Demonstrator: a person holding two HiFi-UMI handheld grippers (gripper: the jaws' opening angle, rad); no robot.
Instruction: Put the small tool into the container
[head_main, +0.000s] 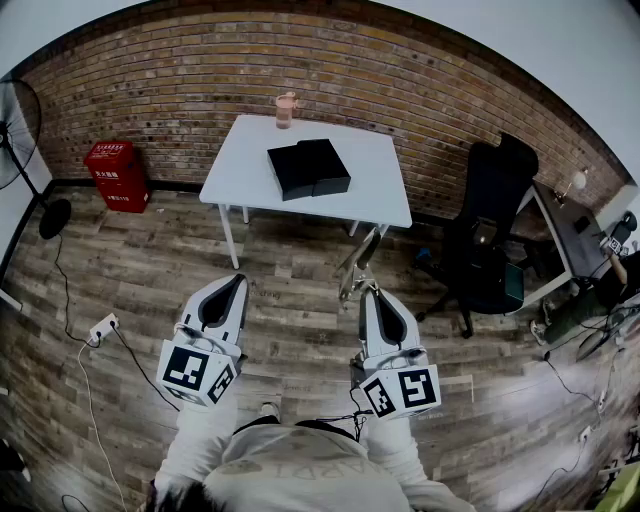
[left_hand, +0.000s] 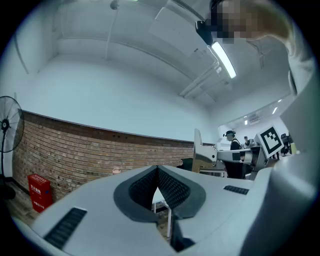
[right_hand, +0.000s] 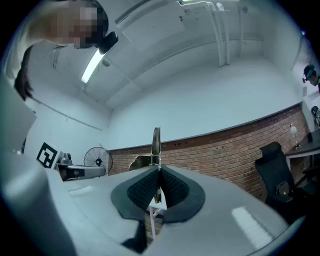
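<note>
The small metal tool sticks forward out of your right gripper. It is clamped edge-on between the closed fingers, with its shaft running out past their tips and its head well clear of them. The black box sits on the white table, well ahead of you across the wooden floor. Walk the tool over the box before you loosen, and lower it in rather than drop it. Whether the box stands open I cannot tell. Your left gripper has its fingers shut on nothing; it could steady the box.
</note>
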